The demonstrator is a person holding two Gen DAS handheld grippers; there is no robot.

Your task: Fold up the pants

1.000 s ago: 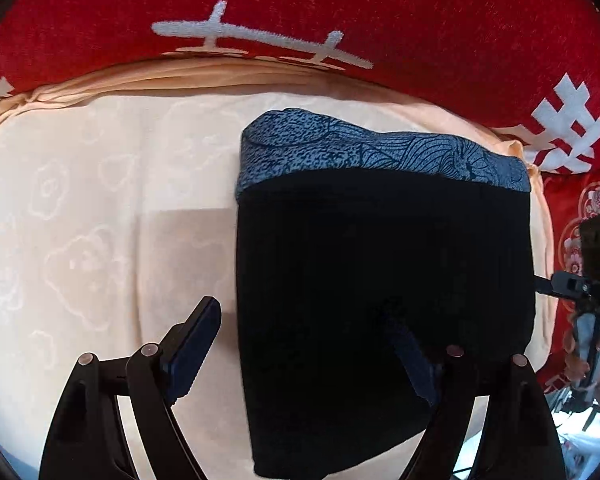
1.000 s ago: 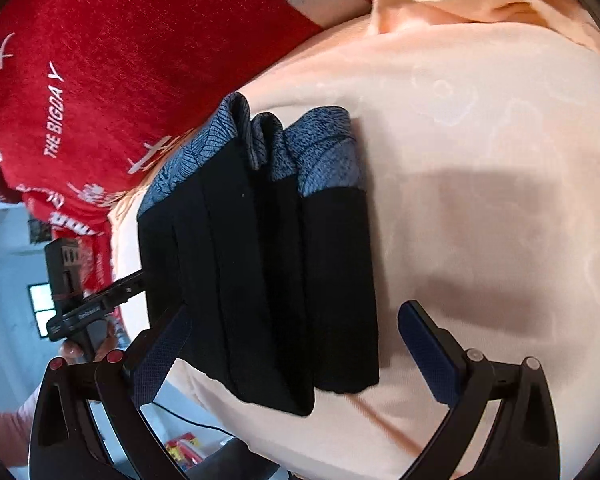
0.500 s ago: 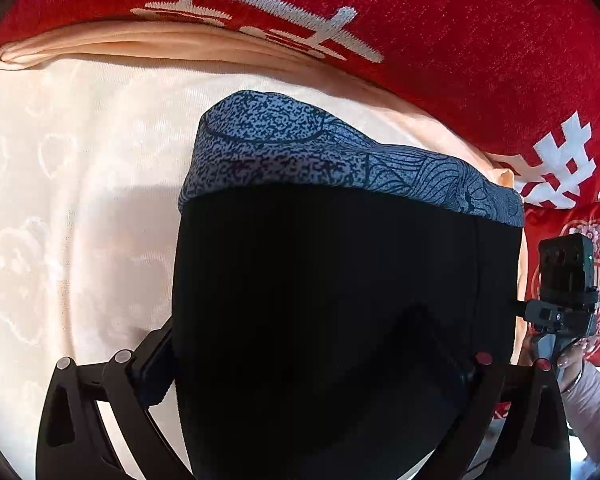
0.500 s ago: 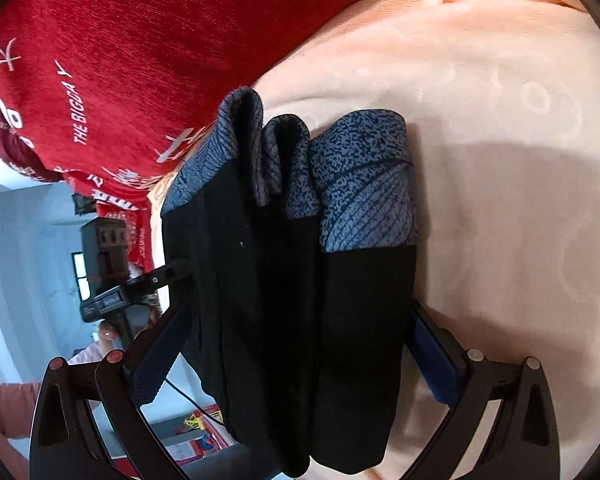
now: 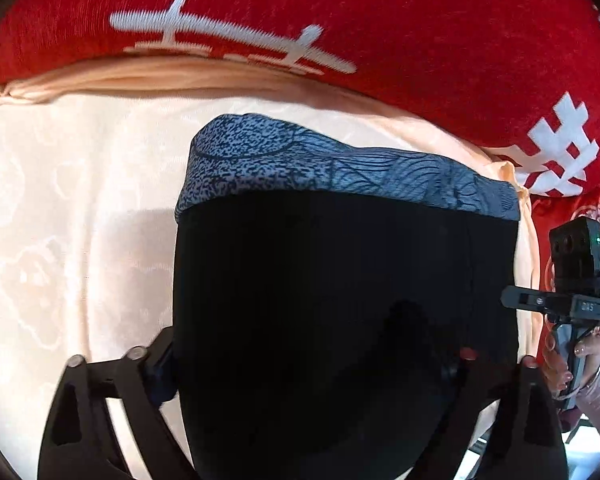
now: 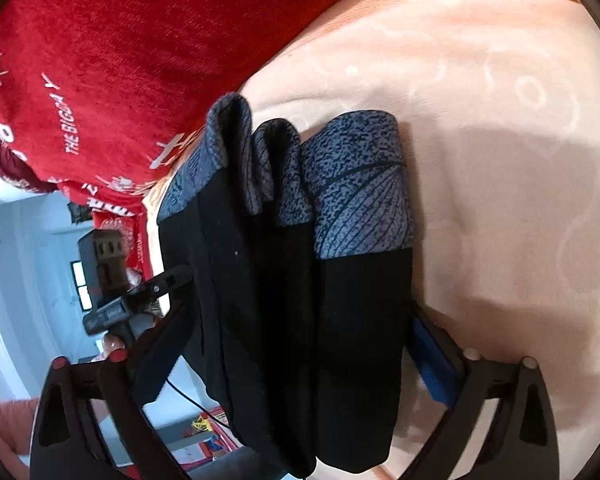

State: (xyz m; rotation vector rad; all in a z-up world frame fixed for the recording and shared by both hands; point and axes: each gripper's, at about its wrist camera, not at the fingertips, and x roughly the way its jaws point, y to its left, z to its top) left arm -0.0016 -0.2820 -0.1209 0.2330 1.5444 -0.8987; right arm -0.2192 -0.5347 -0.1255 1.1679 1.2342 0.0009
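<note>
Nearest the cameras, the folded pants are seen between the fingers of both tools. In the left wrist view, the left hand-held gripper is seen astride the flat width of the black bundle, its jaws having just been closing; the left pad is pressed against the bundle's side edge, while the right finger is lost against the dark cloth, so a full pinch is judged likely but not certain. In the right wrist view, the right hand-held gripper is placed across the stacked layers of the pants, its jaws also having just been closing, with the blue pad touching the bundle's right face and the other finger against its left.

Beyond the fingers, the patterned blue-grey waistband is seen at the far end of the bundle, doubled into several layers. The pants are lying on a peach quilt spread over a bed. Behind the pants, a red blanket with white lettering is banked up. To the pants' right, the other tool and a hand are visible.

The folding is judged to be nearly complete: a compact, multi-layer packet has been formed. What seems left is squaring or lifting the packet away.
</note>
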